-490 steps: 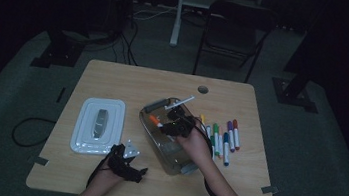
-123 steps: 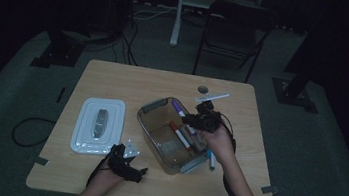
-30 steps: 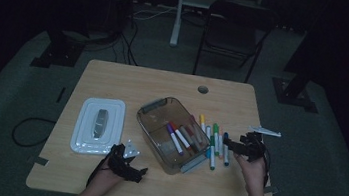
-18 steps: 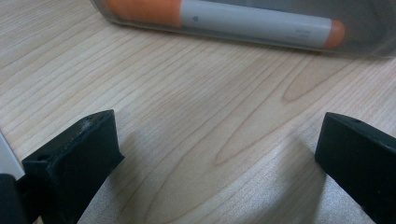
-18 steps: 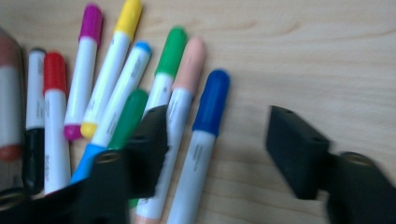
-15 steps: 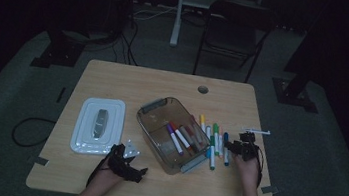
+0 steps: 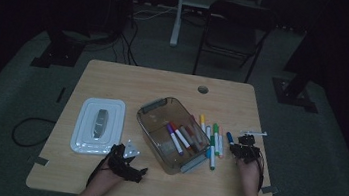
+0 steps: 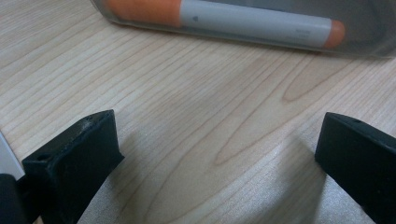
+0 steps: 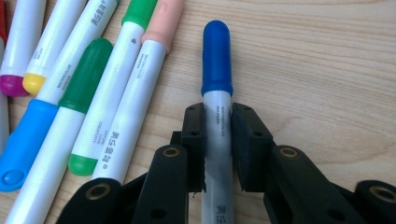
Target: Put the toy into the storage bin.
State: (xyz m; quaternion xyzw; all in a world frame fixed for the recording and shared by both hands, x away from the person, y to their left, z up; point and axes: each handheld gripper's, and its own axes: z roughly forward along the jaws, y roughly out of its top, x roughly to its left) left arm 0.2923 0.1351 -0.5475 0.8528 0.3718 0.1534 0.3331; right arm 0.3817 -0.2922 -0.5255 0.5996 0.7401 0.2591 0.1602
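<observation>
Right gripper (image 7: 246,148) sits near the right edge of the pale wooden table (image 7: 129,80) in the high view, at the outer end of a row of loose coloured markers, with the blue-capped white marker (image 7: 230,137) reaching out from its tip toward the clear plastic bin (image 7: 157,107) that already holds a few pens. Left gripper (image 7: 126,165) rests low at the table's front edge, between the white lidded box (image 7: 98,126) and the bin. From the left gripper view, its black jaws stand wide apart over bare wood with nothing between them, and an orange-ended marker (image 8: 243,21) lies behind the bin's wall ahead. From the right gripper view, the jaws have just been closing and are now clenched on the marker's (image 9: 217,98) white barrel just below the blue cap, the pen lying flat on the wood and running straight along the gripper's axis, close beside a peach-capped marker (image 9: 140,79). Such a pen is probably light and stiff, with a smooth round barrel that may roll or slip; a hold nearer mid-barrel would likely balance better than one by the cap.
</observation>
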